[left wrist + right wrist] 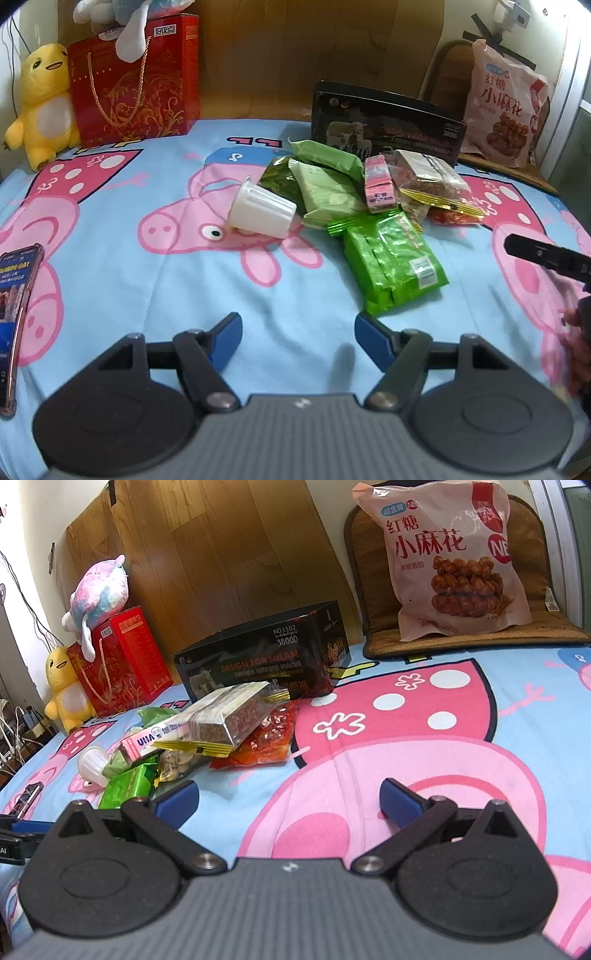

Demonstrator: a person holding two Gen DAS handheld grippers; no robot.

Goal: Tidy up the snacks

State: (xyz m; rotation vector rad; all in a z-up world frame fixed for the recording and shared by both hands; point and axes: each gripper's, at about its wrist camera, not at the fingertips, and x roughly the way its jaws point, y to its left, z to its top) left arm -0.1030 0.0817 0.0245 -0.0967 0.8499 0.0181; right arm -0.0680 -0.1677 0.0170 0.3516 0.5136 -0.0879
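— Where are the snacks?

— Heaped together on the blue cartoon-pig bedsheet (122, 280), just in front of a black printed cardboard box (388, 125). Nearest the left gripper lies a shiny bright-green foil packet (391, 262), flat on the sheet. Behind it are two pale-green wrapped packets (325, 184), overlapping each other, and a dark-green foil pack (279, 177) partly under them.

— And the white thing?

— A white ribbed plastic cup (260, 210), tipped on its side, touching the dark-green pack. To the right of the pale-green packets a slim pink carton (378, 182) sits on the pile, beside a clear bag of brown crumbly bars with gold-edged seals (424, 177). An orange-red crinkly packet (269, 738) pokes out beneath that bag.

— The grippers?

— The left gripper (297, 332) hovers low over bare sheet, short of the bright-green packet, blue fingers spread wide, nothing between them. The right gripper (290, 799) is likewise spread wide and holding nothing, over the pink part of the print, to the right of the pile.

— Around them?

— A large pink bag of fried dough twists (450, 554) stands on a woven brown cushion (535, 627), well apart from the heap. At the far left, a red gift box with cord handles (136, 85), a yellow plush duck (42, 99) beside it, a pastel plush toy (99, 587) on top. A phone in a clear case (16, 317) lies at the left edge.
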